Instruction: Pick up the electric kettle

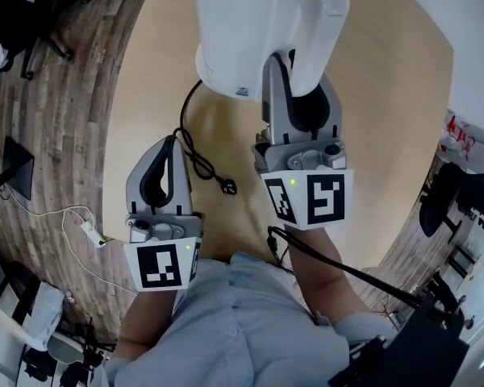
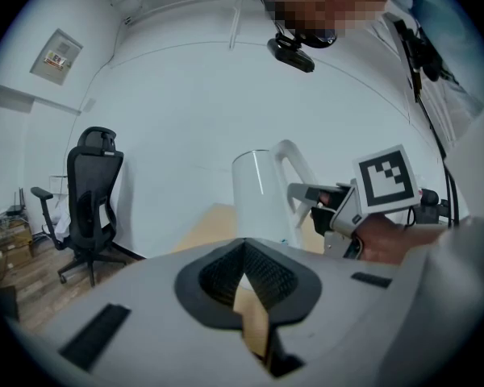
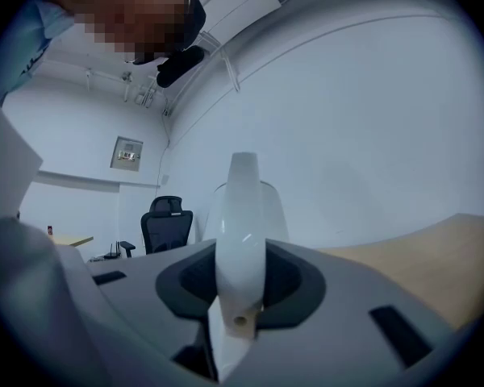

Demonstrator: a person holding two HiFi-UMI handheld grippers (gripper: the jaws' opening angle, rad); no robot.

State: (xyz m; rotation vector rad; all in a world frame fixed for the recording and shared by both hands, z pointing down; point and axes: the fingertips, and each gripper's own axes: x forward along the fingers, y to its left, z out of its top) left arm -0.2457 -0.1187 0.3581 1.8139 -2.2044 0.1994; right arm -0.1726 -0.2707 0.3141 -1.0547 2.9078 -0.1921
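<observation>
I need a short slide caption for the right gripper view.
Right gripper clamps the white kettle's handle; wooden table at right.

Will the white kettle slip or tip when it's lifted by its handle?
It looks like hard, stiff plastic, so the kettle probably won't bend. Its glossy handle may be slippery in the right tool. Held only by the handle, it might tip downward.

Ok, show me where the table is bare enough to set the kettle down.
Widest bare stretch: table right of the right gripper, out to its curved edge. Also bare left of the kettle. Crowded between it and the left gripper, where the black cord lies.
</observation>
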